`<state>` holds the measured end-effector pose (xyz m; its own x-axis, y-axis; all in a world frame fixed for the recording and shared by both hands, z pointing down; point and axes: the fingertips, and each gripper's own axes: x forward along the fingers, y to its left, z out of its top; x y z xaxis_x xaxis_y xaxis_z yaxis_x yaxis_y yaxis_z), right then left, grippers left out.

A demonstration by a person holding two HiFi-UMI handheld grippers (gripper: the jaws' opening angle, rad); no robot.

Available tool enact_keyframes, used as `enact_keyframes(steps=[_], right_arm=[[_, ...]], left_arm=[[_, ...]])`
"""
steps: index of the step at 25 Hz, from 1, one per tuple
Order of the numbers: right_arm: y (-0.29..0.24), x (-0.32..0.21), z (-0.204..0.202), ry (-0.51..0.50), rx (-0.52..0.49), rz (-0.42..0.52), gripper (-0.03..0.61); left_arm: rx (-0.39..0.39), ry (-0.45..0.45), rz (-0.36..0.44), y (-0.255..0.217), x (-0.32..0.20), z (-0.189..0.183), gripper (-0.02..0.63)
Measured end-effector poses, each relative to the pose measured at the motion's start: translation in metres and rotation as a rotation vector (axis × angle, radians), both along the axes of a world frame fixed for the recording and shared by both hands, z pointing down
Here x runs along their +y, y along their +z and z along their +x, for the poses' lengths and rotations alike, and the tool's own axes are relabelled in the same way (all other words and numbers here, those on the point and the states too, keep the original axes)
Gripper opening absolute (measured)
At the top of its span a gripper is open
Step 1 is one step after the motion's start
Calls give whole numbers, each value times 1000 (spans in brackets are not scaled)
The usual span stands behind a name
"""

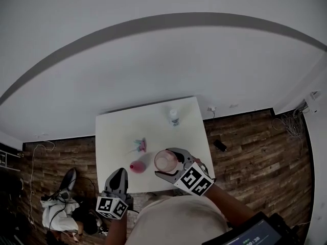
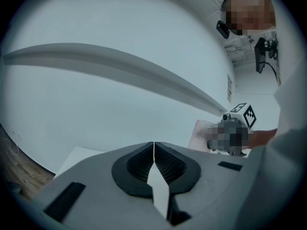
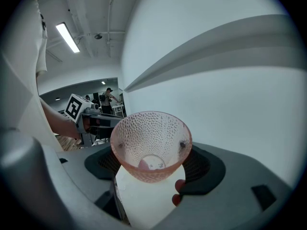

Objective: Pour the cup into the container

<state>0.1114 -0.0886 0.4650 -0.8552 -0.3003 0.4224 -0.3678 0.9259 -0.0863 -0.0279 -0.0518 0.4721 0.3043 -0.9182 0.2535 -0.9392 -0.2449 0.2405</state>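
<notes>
A pink dimpled plastic cup hangs just above the white table, and my right gripper is shut on its sides. In the right gripper view the cup has its mouth turned toward the camera, with a small pinkish bit at its bottom, held by the right gripper. A small red container sits on the table just left of the cup; a red patch of it shows below the cup. My left gripper is shut and empty at the table's front left edge, its jaws touching.
A small white bottle stands near the table's far right edge. A pink and blue object lies mid-table behind the red container. Wooden floor surrounds the table, with a dark object to its right and cables and bags at the left.
</notes>
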Motion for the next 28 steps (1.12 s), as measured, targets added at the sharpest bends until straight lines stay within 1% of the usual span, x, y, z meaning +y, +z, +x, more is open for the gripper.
enact_keyframes(steps=[11, 21, 28], right_arm=[[3, 2, 5, -10, 22, -14, 377], [12, 15, 10, -34, 58, -42, 377], [15, 7, 4, -28, 55, -47, 377]], left_arm=[[19, -10, -5, 5, 5, 3, 12], [47, -34, -35, 7, 17, 11, 12], [46, 3, -49, 6, 19, -3, 12]])
